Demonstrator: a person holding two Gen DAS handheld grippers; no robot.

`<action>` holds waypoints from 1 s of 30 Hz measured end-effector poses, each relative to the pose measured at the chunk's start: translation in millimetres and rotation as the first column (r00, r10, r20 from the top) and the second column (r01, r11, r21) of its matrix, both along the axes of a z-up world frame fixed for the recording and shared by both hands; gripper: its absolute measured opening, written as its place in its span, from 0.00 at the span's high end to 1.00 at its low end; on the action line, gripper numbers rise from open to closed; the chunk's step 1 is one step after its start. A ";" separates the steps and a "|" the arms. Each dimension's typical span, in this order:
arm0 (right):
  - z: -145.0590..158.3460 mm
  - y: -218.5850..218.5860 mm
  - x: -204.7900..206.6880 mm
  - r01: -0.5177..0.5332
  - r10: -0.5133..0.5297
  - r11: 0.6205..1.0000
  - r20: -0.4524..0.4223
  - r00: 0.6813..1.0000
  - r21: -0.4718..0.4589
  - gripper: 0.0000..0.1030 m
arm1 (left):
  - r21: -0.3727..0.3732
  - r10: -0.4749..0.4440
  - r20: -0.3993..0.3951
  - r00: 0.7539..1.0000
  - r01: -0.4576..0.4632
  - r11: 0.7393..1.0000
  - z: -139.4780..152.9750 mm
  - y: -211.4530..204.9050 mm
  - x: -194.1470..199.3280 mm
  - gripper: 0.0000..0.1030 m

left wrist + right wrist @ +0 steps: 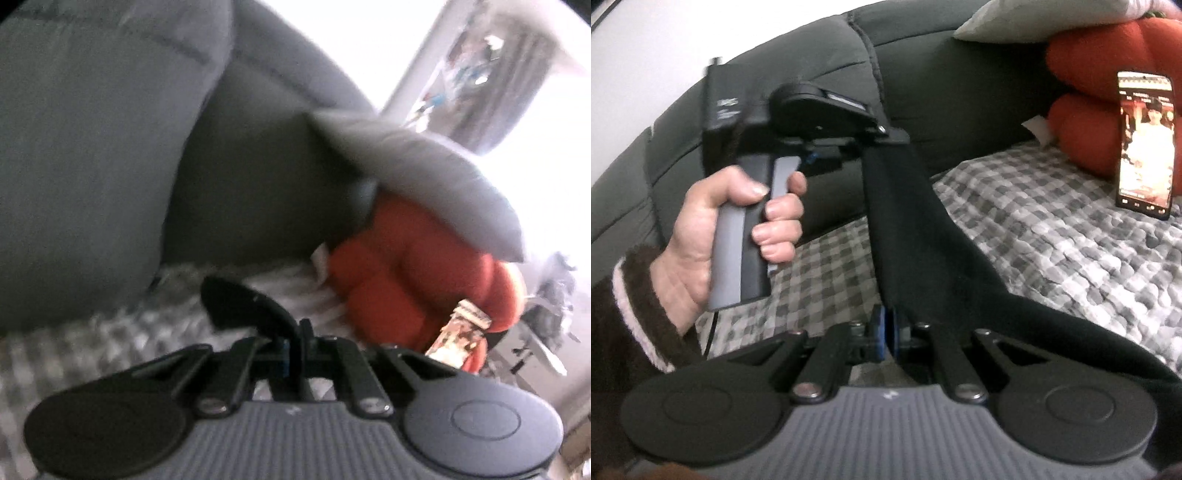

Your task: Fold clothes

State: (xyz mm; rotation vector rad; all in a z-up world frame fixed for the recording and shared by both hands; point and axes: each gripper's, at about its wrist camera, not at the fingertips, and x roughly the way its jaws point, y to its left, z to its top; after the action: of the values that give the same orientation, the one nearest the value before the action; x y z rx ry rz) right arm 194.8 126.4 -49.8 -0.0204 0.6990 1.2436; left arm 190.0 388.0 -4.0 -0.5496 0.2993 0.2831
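**Black garment stretched between 2 grippers over checked blanket**

Seen from the right wrist: left gripper (886, 136) raised above the blanket, gripped by a bare hand (738, 229) with a brown fleecy sleeve (631, 302), fingers pinched shut on the upper end of a black garment (923, 236). Garment hanging as a taut band down to the right gripper (886, 334), whose blue-padded fingers (877, 332) are clamped narrow on the cloth; the rest draped off to the right across the grey-and-white checked blanket (1052, 236). Dark grey sofa back (960, 74) behind. Red cushion (1100, 74) at far right under a pale pillow (1034, 18), a lit phone (1145, 144) propped upright against the cushion.

Left wrist view blurred: closed fingers (299, 332), black cloth beside them, same red cushion beyond
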 end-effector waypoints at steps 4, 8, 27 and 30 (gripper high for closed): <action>-5.2 11.1 -4.5 0.019 -0.019 1.000 0.004 1.000 -0.018 0.85 | 0.046 -0.014 0.094 0.995 0.010 0.999 -14.9 15.6 -22.2 0.96; -13.6 23.8 -12.2 0.002 -0.001 0.997 0.012 1.000 -0.075 0.85 | 0.060 0.059 0.027 0.998 -0.060 0.996 -47.4 34.4 -46.7 0.95; 35.2 -34.5 34.0 0.250 -0.233 0.960 0.136 0.963 -0.122 0.51 | -0.159 0.099 -0.183 0.978 -0.129 0.979 -88.6 106.2 -51.1 0.58; 33.2 -35.6 60.8 0.291 -0.264 0.935 0.150 0.953 -0.203 0.52 | -0.110 0.127 -0.199 0.972 -0.151 0.982 -88.3 102.3 -47.0 0.70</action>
State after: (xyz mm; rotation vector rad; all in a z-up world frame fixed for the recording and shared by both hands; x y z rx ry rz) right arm 255.6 90.9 -16.6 -0.1754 0.7068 0.8800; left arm 143.1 490.3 -92.3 -0.6692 0.4681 0.4571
